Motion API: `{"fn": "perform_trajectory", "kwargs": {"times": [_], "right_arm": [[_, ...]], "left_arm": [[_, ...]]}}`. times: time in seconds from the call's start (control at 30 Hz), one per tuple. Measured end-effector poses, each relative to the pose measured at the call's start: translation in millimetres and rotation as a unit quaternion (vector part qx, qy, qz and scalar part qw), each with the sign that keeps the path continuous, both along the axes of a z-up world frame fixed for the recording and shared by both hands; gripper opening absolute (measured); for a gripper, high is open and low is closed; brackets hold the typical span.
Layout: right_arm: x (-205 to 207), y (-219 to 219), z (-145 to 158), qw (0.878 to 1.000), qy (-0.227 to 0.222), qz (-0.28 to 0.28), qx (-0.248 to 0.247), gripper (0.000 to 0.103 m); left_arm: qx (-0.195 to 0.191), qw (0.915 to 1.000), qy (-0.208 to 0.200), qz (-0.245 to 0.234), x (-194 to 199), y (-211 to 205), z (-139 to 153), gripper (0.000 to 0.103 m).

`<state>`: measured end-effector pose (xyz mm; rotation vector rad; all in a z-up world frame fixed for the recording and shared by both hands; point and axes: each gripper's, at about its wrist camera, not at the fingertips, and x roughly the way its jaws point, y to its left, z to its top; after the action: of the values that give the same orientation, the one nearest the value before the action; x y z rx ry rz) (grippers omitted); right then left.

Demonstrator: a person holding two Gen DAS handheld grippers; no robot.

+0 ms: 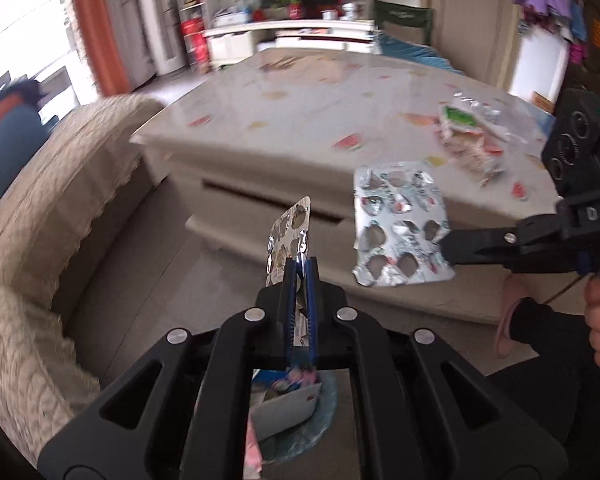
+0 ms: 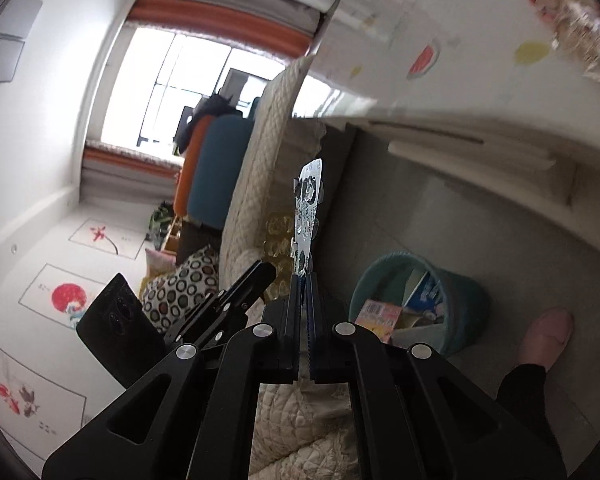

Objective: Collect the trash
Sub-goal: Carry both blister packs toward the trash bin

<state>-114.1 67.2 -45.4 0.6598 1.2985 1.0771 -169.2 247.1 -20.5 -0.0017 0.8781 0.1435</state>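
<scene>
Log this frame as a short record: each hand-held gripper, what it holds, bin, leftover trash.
left hand-held gripper: shut on smaller pill pack, held above the bin
right hand-held gripper: shut on larger pill pack, pinched at its edge
bin: on floor by the table, already holds boxes and wrappers
leftover trash: crumpled snack wrapper on table

Trash bin [image 1: 300, 420] mostly hidden behind the left gripper's fingers [image 1: 290, 292], snack wrappers [image 1: 470, 136] on the counter [image 1: 300, 92] smeared by motion blur, their print unreadable, shelves at the back too blurred to make out
</scene>
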Motion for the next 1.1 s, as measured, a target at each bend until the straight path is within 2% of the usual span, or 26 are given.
{"fn": "perform_trajectory", "kwargs": {"times": [0.1,0.27,0.57,0.73,0.8,0.87,0.9,1.1], "right_arm": [[-18.4,34.6,-18.7,0.999,0.014,0.035,-0.016,0.003],[-47.4,75.9,-55.0,0.995,0.037,0.08,-0.043,0.003],[-74.7,116.9,-118.9,0.981,0.056,0.116,-0.147,0.003],[-76.8,123.3,-146.1,0.97,0.049,0.117,-0.205,0.006],[-76.6,123.8,-157.4,0.969,0.069,0.111,-0.207,0.009],[-74.2,122.2,-163.0,0.97,0.08,0.101,-0.205,0.026],[-72.9,120.7,-162.9,0.971,0.078,0.095,-0.203,0.029],[-60.8,108.8,-152.3,0.978,0.078,0.078,-0.179,0.03]], "left_arm": [[-0.006,0.9988,0.02,0.043,-16.7,32.4,-18.1,0.003],[-0.008,0.9951,0.044,0.088,-45.2,67.5,-47.7,0.003],[-0.05,0.9857,0.106,0.122,-74.6,102.4,-111.9,0.003],[-0.061,0.9835,0.118,0.123,-81.9,101.6,-128.0,0.003],[-0.066,0.9832,0.121,0.12,-80.7,99.9,-131.2,0.003],[-0.068,0.9831,0.125,0.115,-78.3,98.5,-133.9,0.003],[-0.068,0.9831,0.126,0.114,-77.6,97.0,-135.6,0.003],[-0.063,0.98,0.149,0.116,-68.9,91.1,-151.8,0.007]]}}
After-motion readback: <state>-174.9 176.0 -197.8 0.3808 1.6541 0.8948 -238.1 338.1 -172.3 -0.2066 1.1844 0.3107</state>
